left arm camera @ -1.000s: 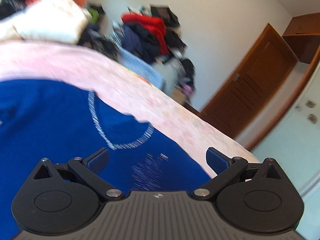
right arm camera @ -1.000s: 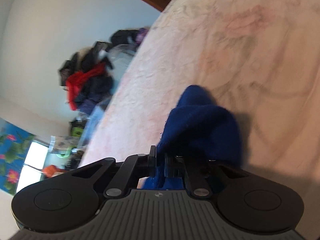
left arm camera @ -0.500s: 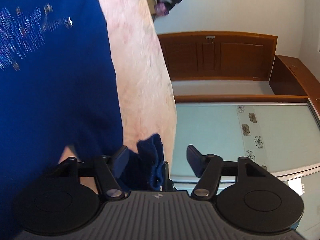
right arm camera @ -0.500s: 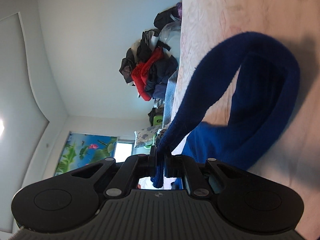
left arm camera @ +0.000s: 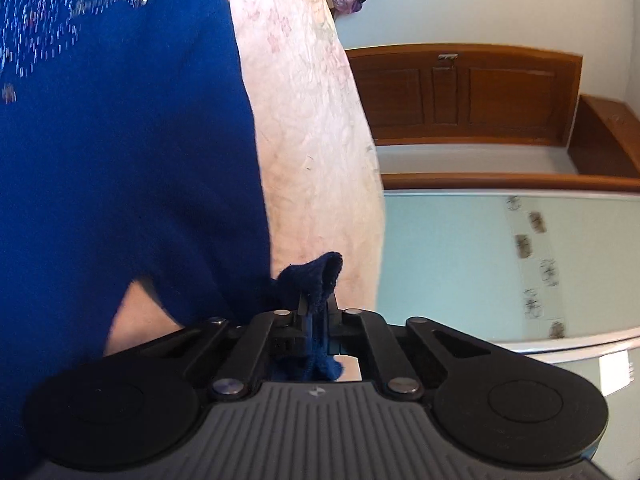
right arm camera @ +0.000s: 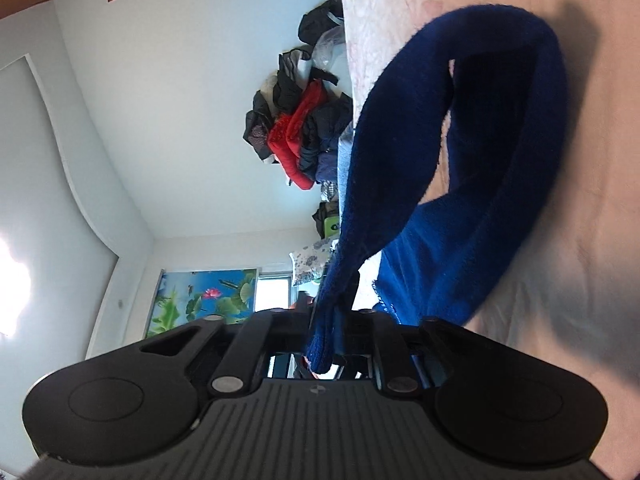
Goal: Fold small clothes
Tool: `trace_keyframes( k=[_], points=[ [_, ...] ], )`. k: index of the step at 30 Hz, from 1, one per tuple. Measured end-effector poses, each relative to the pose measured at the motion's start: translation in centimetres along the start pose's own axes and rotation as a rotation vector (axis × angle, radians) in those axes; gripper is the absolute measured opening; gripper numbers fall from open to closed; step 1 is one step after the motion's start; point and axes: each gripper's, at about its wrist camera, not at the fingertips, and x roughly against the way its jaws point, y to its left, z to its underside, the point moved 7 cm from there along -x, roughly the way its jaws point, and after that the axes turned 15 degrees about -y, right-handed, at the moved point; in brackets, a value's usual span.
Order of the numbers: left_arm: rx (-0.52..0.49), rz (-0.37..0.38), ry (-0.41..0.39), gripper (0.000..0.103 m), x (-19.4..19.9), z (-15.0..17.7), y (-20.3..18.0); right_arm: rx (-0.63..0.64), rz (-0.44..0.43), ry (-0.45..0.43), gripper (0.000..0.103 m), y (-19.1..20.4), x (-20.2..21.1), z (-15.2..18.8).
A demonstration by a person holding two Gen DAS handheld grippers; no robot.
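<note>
Both claws grip the same blue garment as the fold gets under way. Nearest the left camera, the left claw point(left arm camera: 316, 312) is closed on a bunched corner of the blue sweater point(left arm camera: 120, 152), the knit edge poking up between its fingers. Nearest the right camera, the right claw point(right arm camera: 328, 320) is likewise clamped on a pinch of the same fabric, from which a thick band of cloth rises and loops back down to the bed.

Beyond the left claw, the body of the sweater lies spread across the pink bedspread point(left arm camera: 312, 128), its sparkly decoration point(left arm camera: 44, 40) facing up. No crease or doubled layer shows on that flat part, so the fold itself appears not yet made; what seems done is the laying-out and the two grasps. Left to do, by this reading: carry the held edges over, set them down, smooth, and fold again.

Farther off, a heap of unsorted clothes point(right arm camera: 300, 132) sits at the far end of the bed, suggesting more pieces wait. A wooden door point(left arm camera: 460, 92) closes the background.
</note>
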Motion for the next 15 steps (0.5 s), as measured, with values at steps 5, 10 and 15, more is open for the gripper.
trace_keyframes(
  k=[5,10,15],
  points=[
    [-0.183,0.038,-0.072,0.004,3.3,-4.2,-3.0,0.059,0.039,-0.012,0.079,0.9,1.2,-0.6],
    [-0.311,0.059,-0.28,0.004,11.3,-11.8,-4.6,0.103,0.072,-0.034,0.08,1.3,2.6,-1.6],
    [-0.258,-0.114,-0.511,0.004,20.5,-19.5,1.7,0.234,0.164,-0.024,0.08,0.7,2.2,-2.2]
  ],
)
